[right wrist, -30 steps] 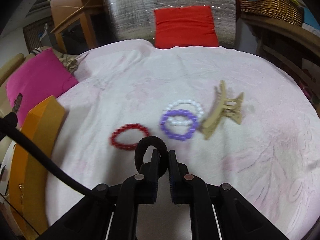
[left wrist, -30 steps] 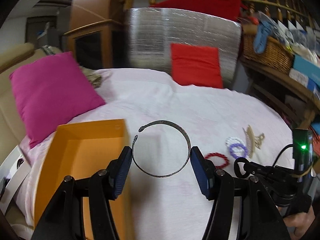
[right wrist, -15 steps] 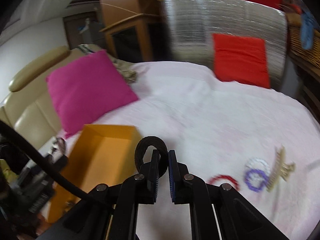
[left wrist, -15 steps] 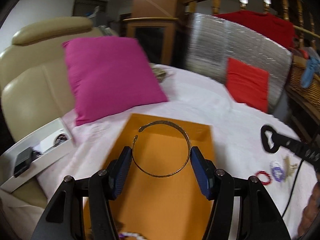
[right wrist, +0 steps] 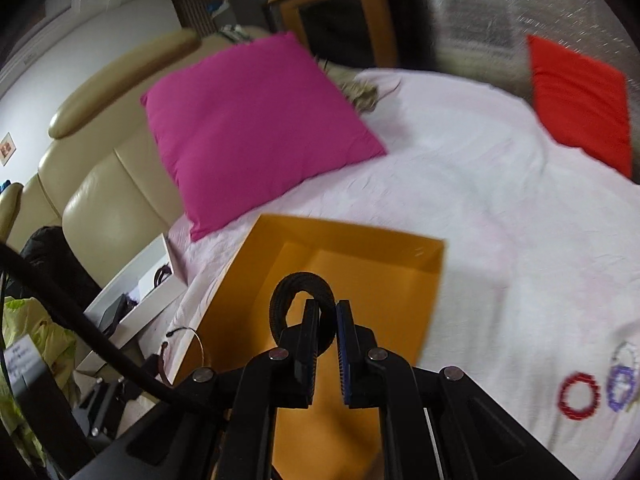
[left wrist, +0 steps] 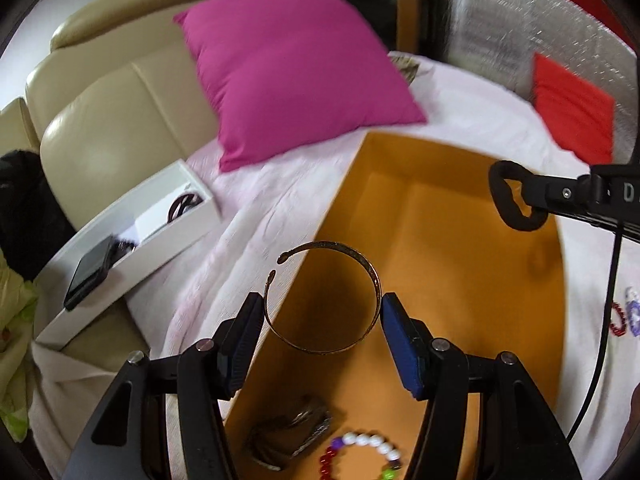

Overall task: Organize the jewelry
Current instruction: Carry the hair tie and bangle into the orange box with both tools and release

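The left gripper [left wrist: 322, 312] is holding a thin open-ended bronze metal bangle [left wrist: 324, 298], its blue pads spread wide and pressing the hoop on its two opposite sides. The landmark here is the open orange cardboard box [left wrist: 460, 240] lying on the pale pink bedspread [right wrist: 500, 208]. The bangle is hanging above the box's left wall, part of the hoop over the orange floor and part over the cloth outside, with its open ends pointing away from the gripper and to the left. The box's long axis is running forward, away from both grippers.

The right gripper [right wrist: 327, 322] is nearly closed, pinching a black fabric hair tie [right wrist: 302, 304] that is standing up as a loop above the fingers; it is hovering over the box's interior toward the far right side. Judging by this, the right gripper is better placed for a drop, while the left needs to go a little to the right first.

A multicoloured beaded bracelet [left wrist: 362, 454] and a dark metallic piece [left wrist: 292, 434] are already lying at the box's near end. A red beaded bracelet [right wrist: 579, 395] and a purple beaded bracelet [right wrist: 621, 386] are lying on the cloth well to the right of the box.

Compared with a second ago, both grippers have swung left from the loose jewellery to the box, their grips unchanged.
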A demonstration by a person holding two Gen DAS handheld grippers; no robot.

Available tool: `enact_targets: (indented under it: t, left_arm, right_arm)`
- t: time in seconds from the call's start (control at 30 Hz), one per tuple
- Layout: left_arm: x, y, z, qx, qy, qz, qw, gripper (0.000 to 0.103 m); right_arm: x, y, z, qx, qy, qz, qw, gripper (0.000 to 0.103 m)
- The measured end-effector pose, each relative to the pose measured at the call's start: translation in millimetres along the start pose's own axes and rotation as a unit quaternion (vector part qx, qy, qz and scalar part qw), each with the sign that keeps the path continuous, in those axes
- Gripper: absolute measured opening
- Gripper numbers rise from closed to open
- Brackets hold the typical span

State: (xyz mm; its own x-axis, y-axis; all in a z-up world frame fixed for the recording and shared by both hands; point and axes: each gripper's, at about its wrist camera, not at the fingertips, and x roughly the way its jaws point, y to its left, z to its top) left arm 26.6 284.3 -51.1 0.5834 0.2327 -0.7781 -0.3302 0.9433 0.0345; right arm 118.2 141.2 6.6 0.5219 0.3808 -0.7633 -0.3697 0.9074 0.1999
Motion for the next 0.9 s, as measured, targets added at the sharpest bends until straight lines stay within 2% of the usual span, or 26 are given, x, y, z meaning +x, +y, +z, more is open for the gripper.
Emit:
enact_targets:
  t: [0.17, 0.33, 0.53, 0.6, 0.63, 0.67, 0.9]
  left_arm:
    - [12.3, 8.5, -6.0, -0.007, 0.03, 0.014, 0.9994, 0.062]
    - [12.7, 6.0, -7.5, 0.003, 0.027, 0.026, 0.9993, 0.062]
    - [13.3, 1.6, -6.1, 0.005, 0.028, 0.018, 0.9994, 0.062]
    - [13.5, -1.5, -5.9, 0.009, 0.032, 0.01, 0.9994, 0.062]
    - [13.5, -2.6, -5.6, 0.009, 0.033, 0.009, 0.9994, 0.063]
    - [12.6, -3.6, -5.2, 0.009, 0.031, 0.011, 0.9994, 0.063]
    - [1.3, -14.9, 0.7, 0.006, 0.005, 0.002, 1.0, 0.065]
  right_arm:
    - [32.0, 7.6, -3.7, -0.002, 0.042, 0.008, 0.999, 0.01]
    - [53.9, 15.7, -4.2, -0.002, 0.068, 0.013, 0.998, 0.01]
    - [75.9, 17.1, -0.1, -0.001, 0.089, 0.003, 0.996, 0.01]
    - [78.4, 11.5, 2.2, 0.014, 0.096, 0.005, 0.995, 0.015]
    - [78.7, 7.9, 3.4, 0.023, 0.1, 0.004, 0.995, 0.024]
    - [76.4, 4.9, 4.6, 0.031, 0.099, 0.007, 0.995, 0.027]
    - [34.5, -21.4, 6.9, 0.069, 0.039, 0.042, 0.996, 0.027]
